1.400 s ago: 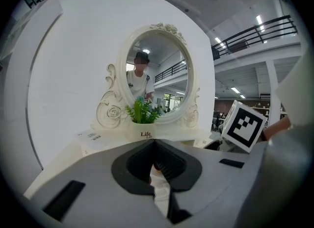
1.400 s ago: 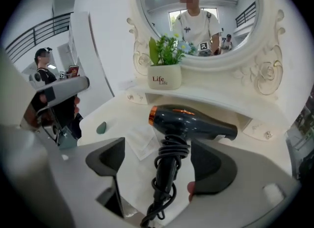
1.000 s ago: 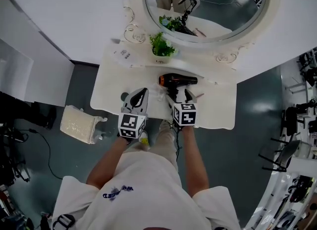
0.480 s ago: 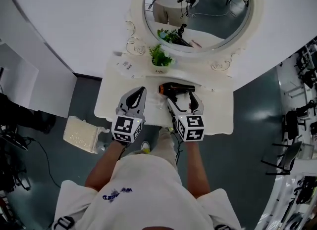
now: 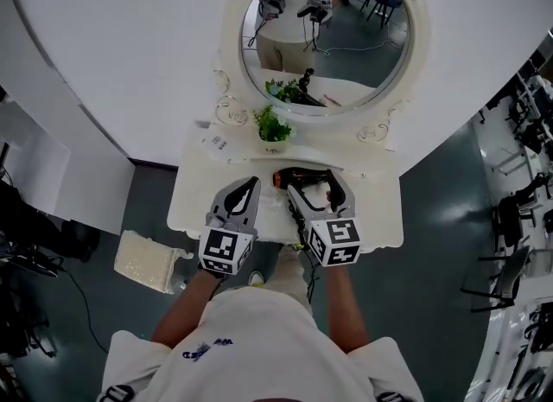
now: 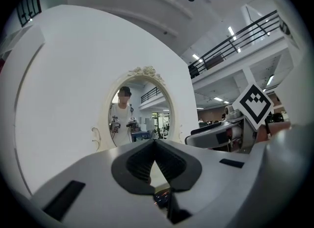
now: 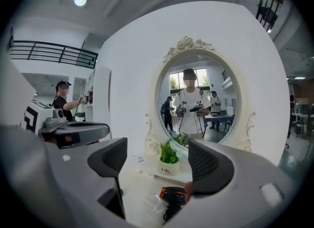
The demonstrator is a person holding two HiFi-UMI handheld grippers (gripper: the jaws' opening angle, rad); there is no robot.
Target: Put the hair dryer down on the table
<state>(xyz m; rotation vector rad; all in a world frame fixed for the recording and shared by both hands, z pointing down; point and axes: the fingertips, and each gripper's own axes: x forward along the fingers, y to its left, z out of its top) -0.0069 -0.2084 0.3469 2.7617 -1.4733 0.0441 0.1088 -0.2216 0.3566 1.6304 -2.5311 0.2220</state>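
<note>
White T-shirt (image 5: 259,340), grey left gripper (image 5: 244,188), right gripper (image 5: 315,186)

white wall (image 5: 130,46) w/ ornate oval mirror (image 5: 346,54), white table (image 5: 380,219), grey floor (image 5: 441,245)

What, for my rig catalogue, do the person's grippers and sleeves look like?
Both the left gripper and the right gripper have light grey, tapering bodies with dark ribbed pads. Each carries a white cube printed with black square markers. The person wears a white short-sleeved shirt with a small dark blue print.
</note>
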